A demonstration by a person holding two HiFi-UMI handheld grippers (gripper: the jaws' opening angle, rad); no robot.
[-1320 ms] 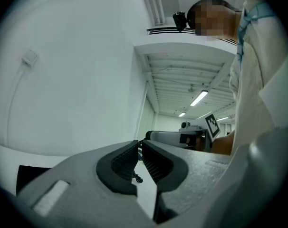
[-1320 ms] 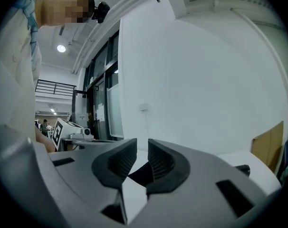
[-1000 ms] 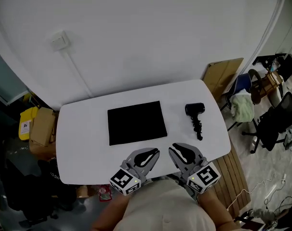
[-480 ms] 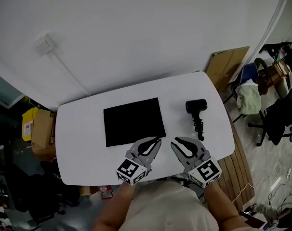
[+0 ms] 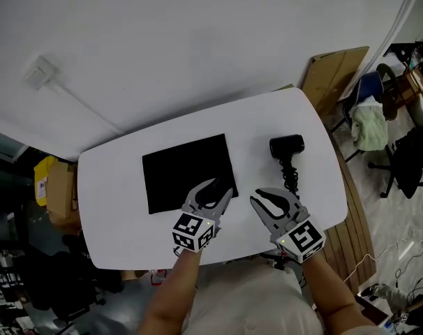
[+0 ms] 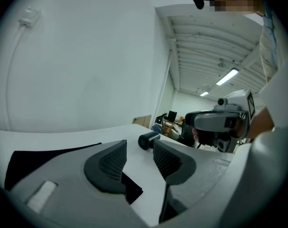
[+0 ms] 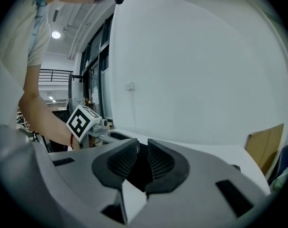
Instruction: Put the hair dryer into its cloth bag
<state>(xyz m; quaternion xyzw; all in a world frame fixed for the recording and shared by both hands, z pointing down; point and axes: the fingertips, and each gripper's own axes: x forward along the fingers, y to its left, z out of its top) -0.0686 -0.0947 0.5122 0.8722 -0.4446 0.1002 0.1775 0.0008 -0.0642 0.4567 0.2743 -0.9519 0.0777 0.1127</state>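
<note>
A black cloth bag (image 5: 183, 173) lies flat on the white table (image 5: 114, 187). To its right rests the black hair dryer (image 5: 287, 146), its coiled cord (image 5: 291, 180) trailing toward me. My left gripper (image 5: 217, 187) hovers at the bag's near right corner; its jaws have just been opening and nothing is between them. In the left gripper view (image 6: 140, 148) the dryer (image 6: 148, 140) shows beyond the pads and the bag (image 6: 44, 160) to the left. My right gripper (image 5: 271, 195) sits near the cord's end, jaws (image 7: 142, 151) narrowly apart and empty.
A cardboard sheet (image 5: 334, 75) leans at the table's far right corner. Chairs and a pale cloth (image 5: 372, 128) crowd the right side. Boxes and a yellow item (image 5: 47, 187) stand left of the table. A cable runs down the wall from a socket (image 5: 40, 72).
Both grippers have moved from the table's near edge further onto it, toward the bag and dryer. The left jaws were shut and now stand apart.
</note>
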